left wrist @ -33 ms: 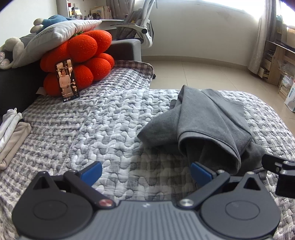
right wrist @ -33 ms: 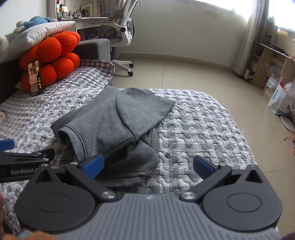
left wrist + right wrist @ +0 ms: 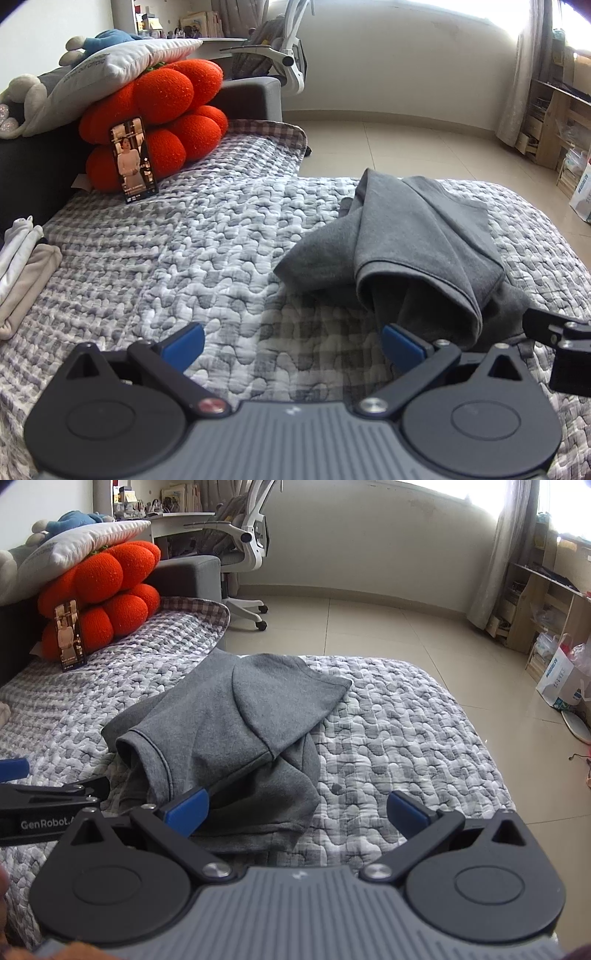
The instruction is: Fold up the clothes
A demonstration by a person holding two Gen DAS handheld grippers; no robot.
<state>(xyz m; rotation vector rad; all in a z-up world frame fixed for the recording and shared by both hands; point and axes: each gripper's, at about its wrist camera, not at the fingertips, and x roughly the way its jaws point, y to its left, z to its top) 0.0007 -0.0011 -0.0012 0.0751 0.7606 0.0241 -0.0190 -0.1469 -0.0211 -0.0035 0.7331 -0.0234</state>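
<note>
Two grippers, both with blue-padded fingers spread wide and grasping nothing. Left gripper [image 3: 291,345]: low over the quilted bedcover [image 3: 207,251], its right finger [image 3: 400,347] just at the near hem of the grey garment [image 3: 417,240], contact not certain; its left finger over bare quilt. Right gripper [image 3: 297,810]: its left finger [image 3: 188,808] against the near edge of the same grey garment [image 3: 229,720], its right finger over bare quilt. Each gripper's tip showed at the edge of the other's view, just beside it.

One grey garment, soft knit, lay in a rumpled heap on the grey-and-white checked bedcover, partly doubled over itself, a stitched hem curling open toward the grippers, a short sleeve lying flat on the far side.

Beyond, at the head of the bed: orange cushion [image 3: 162,122], phone [image 3: 133,158] propped against it, white pillow [image 3: 122,66] on top. Folded pale clothes [image 3: 22,266] at the far left. White office chair [image 3: 243,542] on tiled floor
</note>
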